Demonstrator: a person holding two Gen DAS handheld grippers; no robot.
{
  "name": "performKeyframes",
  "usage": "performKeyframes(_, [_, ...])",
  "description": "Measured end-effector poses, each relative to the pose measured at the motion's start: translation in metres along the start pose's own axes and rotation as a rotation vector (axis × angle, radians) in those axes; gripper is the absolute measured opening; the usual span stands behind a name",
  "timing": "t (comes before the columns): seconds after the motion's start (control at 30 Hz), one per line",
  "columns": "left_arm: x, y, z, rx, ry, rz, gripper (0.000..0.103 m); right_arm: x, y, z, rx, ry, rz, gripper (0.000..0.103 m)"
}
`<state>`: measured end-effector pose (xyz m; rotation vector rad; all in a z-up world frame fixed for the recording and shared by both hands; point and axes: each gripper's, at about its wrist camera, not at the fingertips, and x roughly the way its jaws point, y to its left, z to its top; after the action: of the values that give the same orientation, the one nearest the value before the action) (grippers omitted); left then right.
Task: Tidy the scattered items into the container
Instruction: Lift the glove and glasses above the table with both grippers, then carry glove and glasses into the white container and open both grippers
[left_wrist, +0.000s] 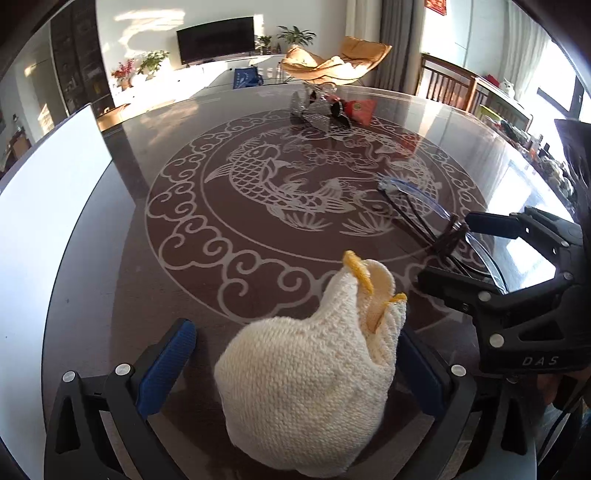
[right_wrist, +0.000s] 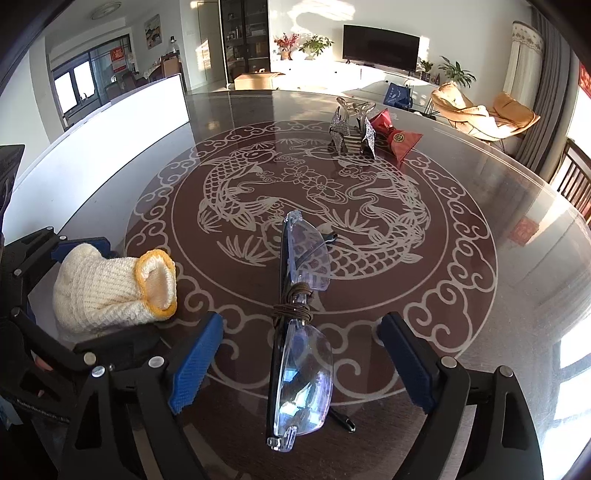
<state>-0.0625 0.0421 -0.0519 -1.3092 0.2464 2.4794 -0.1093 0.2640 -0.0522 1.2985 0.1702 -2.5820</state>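
A cream knitted glove (left_wrist: 306, 373) with a yellow cuff lies on the round glass-topped table (left_wrist: 122, 236). My left gripper (left_wrist: 295, 328) stands open around it; the left blue pad (left_wrist: 166, 365) is clear of the wool, and the right pad is close against it. Clear glasses (right_wrist: 306, 369) with a brown cord wound round the bridge lie between the blue pads (right_wrist: 195, 365) of my right gripper (right_wrist: 301, 321), which is open and touches neither side. The right wrist view shows the glove (right_wrist: 107, 291) at the left. The right gripper (left_wrist: 447, 249) also shows in the left wrist view.
A white box-like container (right_wrist: 147, 107) stands along the table's left edge. A glittery hair clip (right_wrist: 352, 129) and a red pouch (right_wrist: 400, 138) sit at the far side. Wooden chairs (left_wrist: 450, 85) stand beyond the table at the right.
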Motion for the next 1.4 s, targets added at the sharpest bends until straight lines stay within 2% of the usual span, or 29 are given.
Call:
performKeyframes(0.1, [0.002,-0.001,0.002,-0.001,0.019,0.006,0.103,-0.001,0.000,0.001,0.004,-0.005,-0.013,0.082])
performKeyframes(0.13, [0.001,-0.001,0.002,0.005,0.018,0.002,0.099,-0.003,-0.001,0.000,0.006,-0.017,-0.017,0.058])
performKeyframes(0.17, [-0.003,-0.001,0.001,0.011,-0.003,-0.002,0.088,-0.007,-0.002,-0.001,0.009,-0.033,-0.021,0.030])
performKeyframes(0.2, [-0.008,0.000,0.000,0.007,-0.019,-0.007,0.056,-0.010,-0.003,-0.003,0.017,-0.037,-0.025,0.024])
performKeyframes(0.23, [-0.012,0.002,-0.001,-0.006,-0.016,0.001,0.045,-0.012,-0.005,-0.006,0.030,-0.036,-0.021,0.024])
performKeyframes(0.3, [-0.020,0.011,-0.005,-0.075,-0.017,-0.072,0.045,-0.019,-0.009,-0.012,0.070,-0.034,-0.008,0.024])
performKeyframes(0.33, [-0.026,0.015,-0.008,-0.101,-0.026,-0.086,0.045,-0.023,-0.011,-0.015,0.097,-0.032,0.008,0.024])
performKeyframes(0.4, [-0.043,0.019,-0.014,-0.128,-0.061,-0.083,0.045,-0.037,-0.013,-0.017,0.140,-0.052,0.044,0.024])
performKeyframes(0.57, [-0.083,0.040,-0.023,-0.214,-0.111,-0.126,0.045,-0.055,0.006,-0.018,0.134,-0.058,0.114,0.024])
performKeyframes(0.73, [-0.150,0.095,-0.017,-0.275,-0.221,-0.070,0.045,-0.080,0.056,0.025,0.078,-0.125,0.229,0.024])
performKeyframes(0.87, [-0.191,0.169,-0.021,-0.315,-0.255,0.073,0.045,-0.101,0.129,0.078,-0.021,-0.183,0.367,0.024])
performKeyframes(1.0, [-0.203,0.258,-0.039,-0.398,-0.203,0.205,0.045,-0.106,0.221,0.120,-0.115,-0.197,0.523,0.024])
performKeyframes(1.1, [-0.198,0.316,-0.060,-0.473,-0.134,0.275,0.045,-0.096,0.293,0.134,-0.209,-0.169,0.590,0.024])
performKeyframes(1.17, [-0.191,0.343,-0.074,-0.505,-0.081,0.316,0.045,-0.080,0.334,0.135,-0.256,-0.115,0.615,0.024])
performKeyframes(1.3, [-0.175,0.367,-0.096,-0.546,0.009,0.326,0.046,-0.044,0.393,0.120,-0.343,0.028,0.611,0.027])
performKeyframes(1.37, [-0.166,0.368,-0.102,-0.543,0.057,0.339,0.053,-0.030,0.408,0.111,-0.369,0.089,0.578,0.040])
performKeyframes(1.4, [-0.163,0.369,-0.104,-0.545,0.071,0.348,0.063,-0.026,0.410,0.107,-0.372,0.100,0.573,0.065])
